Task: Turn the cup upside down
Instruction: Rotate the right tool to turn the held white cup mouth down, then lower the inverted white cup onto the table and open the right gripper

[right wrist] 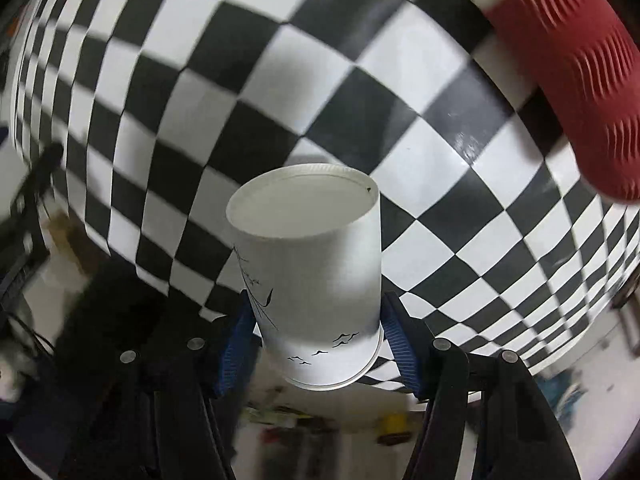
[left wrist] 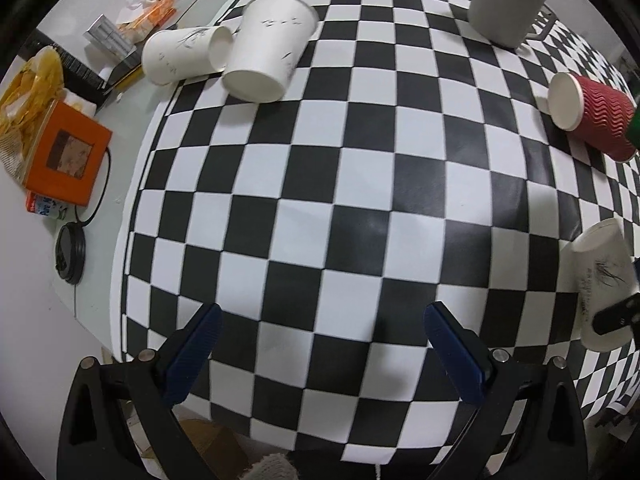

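White paper cup [right wrist: 316, 280] with bird print, base toward camera, above checkered surface

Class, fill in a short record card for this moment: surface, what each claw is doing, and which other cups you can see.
surface: checkered cloth
right claw: shut on white paper cup, base facing camera
left claw: open, holding nothing
red ribbed cup: lying on its side
grey mug: far edge
two white cups: lying at far left

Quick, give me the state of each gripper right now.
Left gripper: open, holding nothing, above the checkered cloth.
Right gripper: shut on the white paper cup, gripped near its rim.
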`<action>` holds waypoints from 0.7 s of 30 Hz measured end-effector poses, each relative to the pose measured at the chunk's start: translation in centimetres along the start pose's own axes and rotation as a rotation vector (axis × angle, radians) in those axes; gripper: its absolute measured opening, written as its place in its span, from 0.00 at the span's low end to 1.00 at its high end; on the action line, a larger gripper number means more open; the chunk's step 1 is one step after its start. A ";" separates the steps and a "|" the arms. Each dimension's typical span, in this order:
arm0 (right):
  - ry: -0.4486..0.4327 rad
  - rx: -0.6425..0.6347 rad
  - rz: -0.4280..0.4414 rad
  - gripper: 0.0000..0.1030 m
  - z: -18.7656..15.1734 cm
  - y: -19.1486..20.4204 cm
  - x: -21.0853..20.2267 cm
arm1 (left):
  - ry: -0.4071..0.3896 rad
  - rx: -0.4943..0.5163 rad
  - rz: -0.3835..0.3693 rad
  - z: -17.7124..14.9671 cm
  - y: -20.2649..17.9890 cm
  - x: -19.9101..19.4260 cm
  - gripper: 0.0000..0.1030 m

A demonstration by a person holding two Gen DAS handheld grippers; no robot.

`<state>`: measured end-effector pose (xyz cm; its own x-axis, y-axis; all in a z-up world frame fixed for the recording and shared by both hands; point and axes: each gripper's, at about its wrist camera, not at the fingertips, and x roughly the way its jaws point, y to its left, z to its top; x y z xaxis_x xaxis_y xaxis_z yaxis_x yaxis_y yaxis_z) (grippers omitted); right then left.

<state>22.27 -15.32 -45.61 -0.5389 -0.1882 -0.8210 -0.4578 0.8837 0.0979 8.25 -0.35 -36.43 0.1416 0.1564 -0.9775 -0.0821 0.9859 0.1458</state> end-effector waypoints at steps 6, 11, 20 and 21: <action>-0.017 0.112 0.086 0.80 1.1 -1.3 0.3 | -0.022 0.015 -0.063 0.6 -1.0 0.2 1.00; -0.083 0.130 0.085 0.85 -0.3 -2.5 -0.7 | -0.010 0.010 -0.071 1.5 -1.2 0.4 1.00; -0.189 0.096 0.131 0.57 -1.2 -1.3 -2.1 | 0.021 -0.023 -0.060 2.8 0.2 0.7 1.00; -0.191 0.104 0.133 0.57 -1.9 -1.1 -1.7 | 0.021 -0.026 -0.063 3.1 0.5 0.6 1.00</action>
<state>22.34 -16.74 -43.29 -0.4415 0.0086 -0.8972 -0.3108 0.9366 0.1619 11.39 0.42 -36.52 0.1267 0.0929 -0.9876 -0.0992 0.9918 0.0806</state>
